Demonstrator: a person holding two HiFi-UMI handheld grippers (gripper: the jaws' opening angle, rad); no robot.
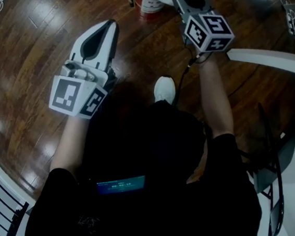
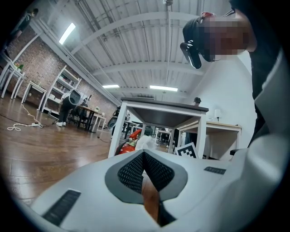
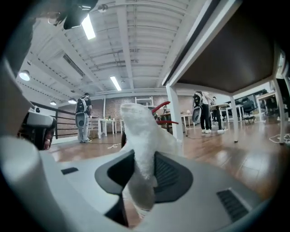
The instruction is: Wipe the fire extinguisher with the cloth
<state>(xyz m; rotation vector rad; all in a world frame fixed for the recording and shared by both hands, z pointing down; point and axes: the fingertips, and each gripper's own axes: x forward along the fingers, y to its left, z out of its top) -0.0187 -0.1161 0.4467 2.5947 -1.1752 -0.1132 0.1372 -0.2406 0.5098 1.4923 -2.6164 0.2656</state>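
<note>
Nearest, the left gripper (image 2: pixel 144 155) is noted with its jaws together and nothing between them; only floor (image 1: pixel 26 59) shows through the slit. It is held well apart from the work, so the extinguisher is judged to be unsteadied.

Beyond it, the right gripper (image 3: pixel 143 158) is found clamped on the cloth (image 3: pixel 138 131). The cloth is white and fluffy, with one fold standing past the jaw tips and a tail hanging below.

Three faults are foreseen:
- The cloth is pinched along a narrow fold and could be dragged out under a firm stroke.
- If the fold collapses, the hard jaw tips could meet the cylinder instead of the cloth.
- With no second hold, a sideways push could tip or shift the cylinder against the table leg (image 2: pixel 117 131) close by.

Farthest, the extinguisher (image 1: pixel 147 4) is seen on the floor at the top edge of the head view, just beside that leg. A red body with a white patch is shown, partly covered by the cloth. In the right gripper view only red handle parts are visible above the cloth. Its stance, and whether the cloth touches it, cannot be settled.
</note>
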